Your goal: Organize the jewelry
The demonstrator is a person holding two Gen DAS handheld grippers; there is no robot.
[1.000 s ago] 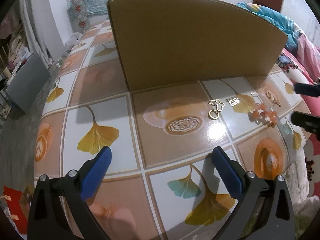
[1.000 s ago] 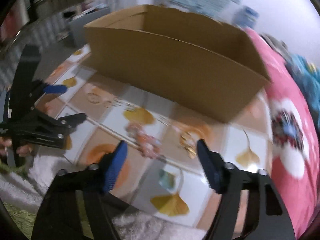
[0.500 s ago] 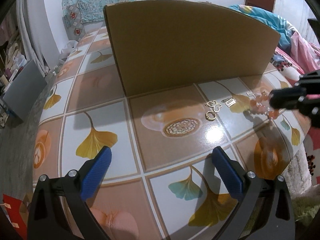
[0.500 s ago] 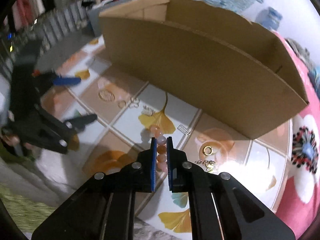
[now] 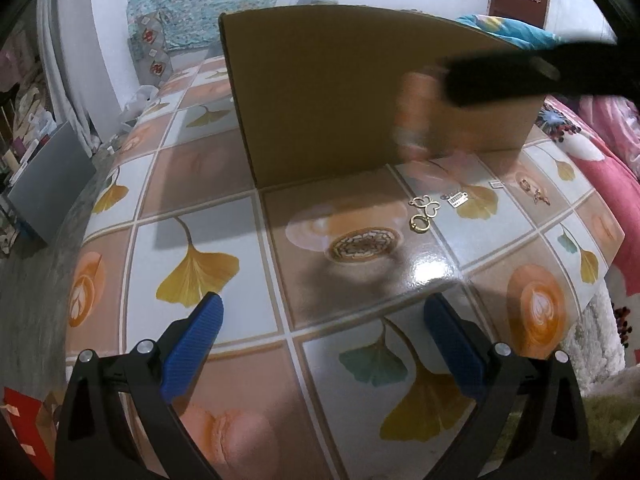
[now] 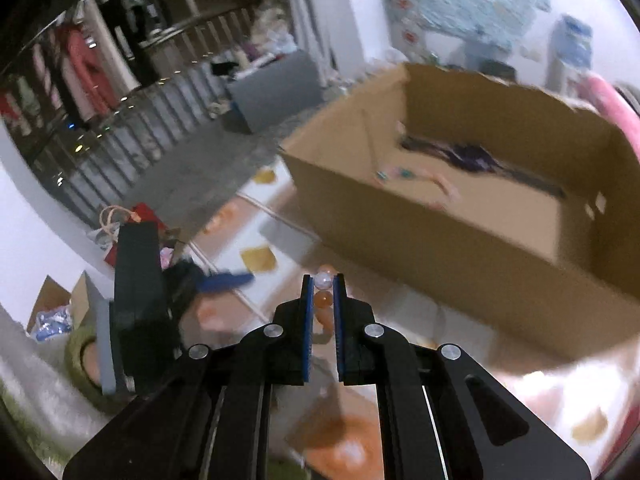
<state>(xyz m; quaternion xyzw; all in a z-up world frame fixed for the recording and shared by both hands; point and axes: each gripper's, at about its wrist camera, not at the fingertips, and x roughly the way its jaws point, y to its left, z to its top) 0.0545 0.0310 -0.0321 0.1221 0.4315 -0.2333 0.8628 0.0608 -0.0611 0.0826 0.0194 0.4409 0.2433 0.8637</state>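
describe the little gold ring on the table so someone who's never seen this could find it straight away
Start at the big cardboard box standing on the tiled table. In front of its right half lies a small cluster of trinkets; the gold ring is the piece nearest the camera, just below a looped gold butterfly-shaped charm. It alone is a plain closed circle; the others are openwork or flat silver.

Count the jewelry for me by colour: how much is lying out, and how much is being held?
Gold, on the table: 4 (charm, ring, two small pieces)
Silver, on the table: 2 (clip, tag)
Orange bracelet, held in the right fingers: 1
Total: 7
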